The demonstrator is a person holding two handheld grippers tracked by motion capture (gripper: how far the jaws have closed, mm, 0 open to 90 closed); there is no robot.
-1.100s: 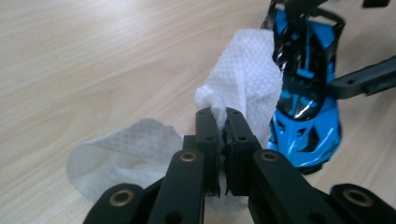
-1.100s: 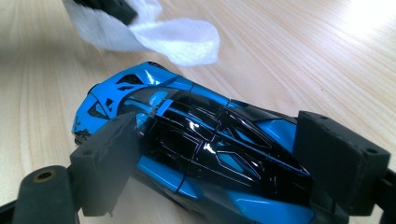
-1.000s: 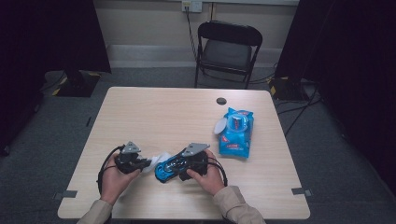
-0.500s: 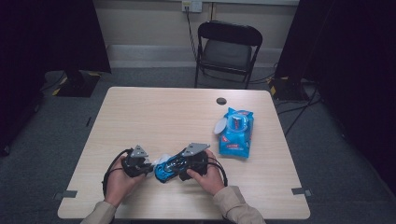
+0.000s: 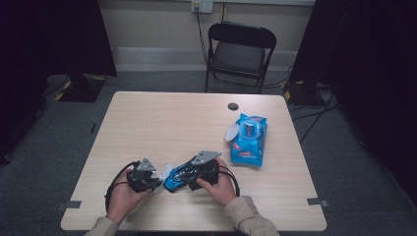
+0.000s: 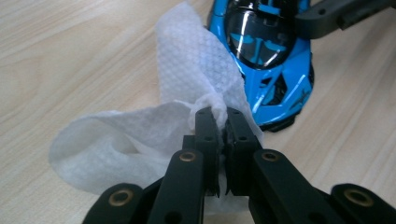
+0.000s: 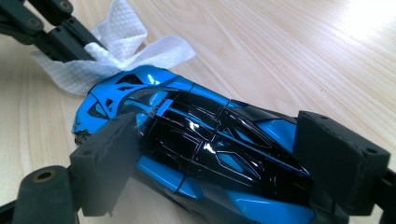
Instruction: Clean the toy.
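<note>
Tan sleeves (image 5: 246,216); 2 black claws, grey 3-cornered plates (image 5: 205,157), brass screws (image 6: 121,197).

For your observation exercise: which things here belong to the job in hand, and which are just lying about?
In use: blue toy car, held by the right gripper; white wipe, pinched by the left gripper.
Lying about: blue wipes pack, small black disc, chair.
</note>
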